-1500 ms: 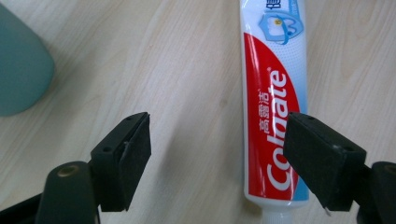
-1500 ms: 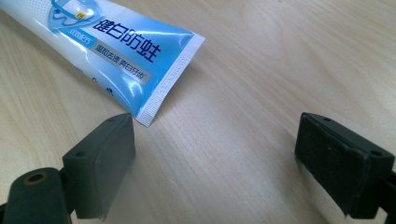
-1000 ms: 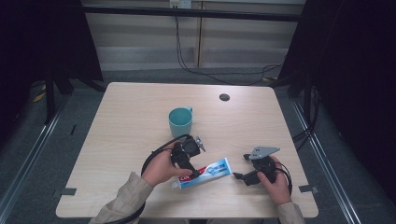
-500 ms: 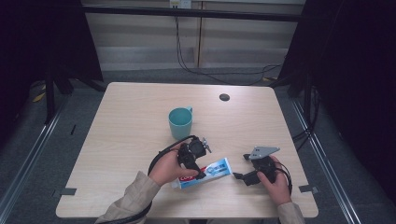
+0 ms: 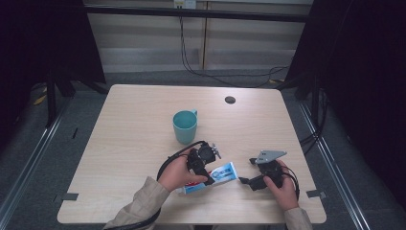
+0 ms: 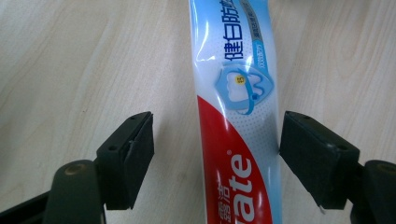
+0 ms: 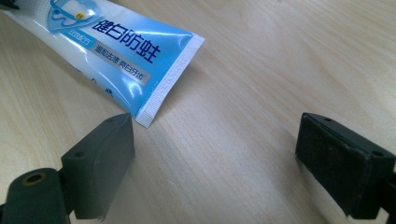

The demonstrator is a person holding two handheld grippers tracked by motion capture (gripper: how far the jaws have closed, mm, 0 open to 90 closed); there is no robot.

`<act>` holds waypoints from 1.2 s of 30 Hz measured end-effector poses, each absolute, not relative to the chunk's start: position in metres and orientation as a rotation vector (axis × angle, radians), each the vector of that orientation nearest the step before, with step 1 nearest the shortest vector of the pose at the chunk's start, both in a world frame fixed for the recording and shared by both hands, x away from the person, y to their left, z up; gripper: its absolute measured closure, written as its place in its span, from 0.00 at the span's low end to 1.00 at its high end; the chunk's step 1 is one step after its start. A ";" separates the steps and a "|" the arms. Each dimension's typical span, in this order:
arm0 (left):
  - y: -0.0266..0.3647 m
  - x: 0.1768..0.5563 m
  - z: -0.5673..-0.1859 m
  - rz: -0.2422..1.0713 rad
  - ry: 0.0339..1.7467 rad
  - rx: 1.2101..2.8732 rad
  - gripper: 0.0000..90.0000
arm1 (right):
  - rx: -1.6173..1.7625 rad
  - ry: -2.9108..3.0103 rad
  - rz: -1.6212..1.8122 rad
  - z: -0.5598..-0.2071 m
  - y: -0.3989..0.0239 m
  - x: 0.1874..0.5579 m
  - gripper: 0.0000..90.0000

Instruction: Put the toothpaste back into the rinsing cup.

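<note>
The left gripper (image 5: 207, 165) points down, its wide jaws just closing astride the red, white and blue toothpaste tube (image 6: 236, 116) lying on the pale wooden counter (image 5: 124, 143), pads not yet pressing. The right gripper (image 7: 215, 158) rests low, open and empty, at the tube's crimped end; the high view adds a teal mug (image 5: 185, 126).

The left hand-held gripper (image 5: 209, 165) has come over the toothpaste tube (image 5: 210, 177), which now lies between its jaws. Those jaws have just been closing a little; one pad (image 6: 314, 151) stands right at the tube's edge, the other apart from it.

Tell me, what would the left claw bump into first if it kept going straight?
Probably the toothpaste tube: the left claw points down at it, open jaws either side, not yet pinching. The table lies right beneath.
</note>
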State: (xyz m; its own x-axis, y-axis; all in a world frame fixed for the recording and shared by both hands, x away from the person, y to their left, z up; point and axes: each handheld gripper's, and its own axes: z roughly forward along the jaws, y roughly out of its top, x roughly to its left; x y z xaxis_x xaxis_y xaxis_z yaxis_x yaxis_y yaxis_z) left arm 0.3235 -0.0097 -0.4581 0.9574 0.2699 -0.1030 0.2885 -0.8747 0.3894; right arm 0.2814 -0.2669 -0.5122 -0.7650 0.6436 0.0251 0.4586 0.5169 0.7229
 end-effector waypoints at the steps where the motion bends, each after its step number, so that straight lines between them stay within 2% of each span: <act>1: -0.011 0.324 -0.458 -0.071 0.390 2.708 0.30 | 0.932 2.513 1.089 -0.512 -0.267 0.281 0.13; 4: -0.014 0.322 -0.460 -0.083 0.387 2.709 0.34 | 0.932 2.513 1.088 -0.512 -0.267 0.282 0.13; 7: -0.018 0.319 -0.462 -0.091 0.358 2.720 0.44 | 0.932 2.513 1.088 -0.512 -0.267 0.282 0.13; 9: -0.019 0.319 -0.462 -0.101 0.341 2.739 0.45 | 0.931 2.513 1.088 -0.512 -0.267 0.282 0.13; 10: -0.019 0.318 -0.463 -0.100 0.351 2.729 0.49 | 0.931 2.513 1.088 -0.512 -0.267 0.282 0.13; 33: -0.028 0.319 -0.470 -0.113 0.374 2.802 0.51 | 0.931 2.513 1.088 -0.512 -0.267 0.282 0.12; 36: -0.029 0.318 -0.469 -0.123 0.385 2.815 0.56 | 0.931 2.513 1.087 -0.512 -0.267 0.282 0.12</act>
State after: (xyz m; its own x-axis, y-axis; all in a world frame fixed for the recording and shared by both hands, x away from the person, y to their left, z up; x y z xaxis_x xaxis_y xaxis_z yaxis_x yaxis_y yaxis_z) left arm 0.3181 -0.0294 -0.4687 0.9605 0.2493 -0.1236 0.2748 -0.9202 0.2787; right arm 0.2818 -0.2666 -0.5122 -0.7651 0.6435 0.0241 0.4582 0.5176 0.7226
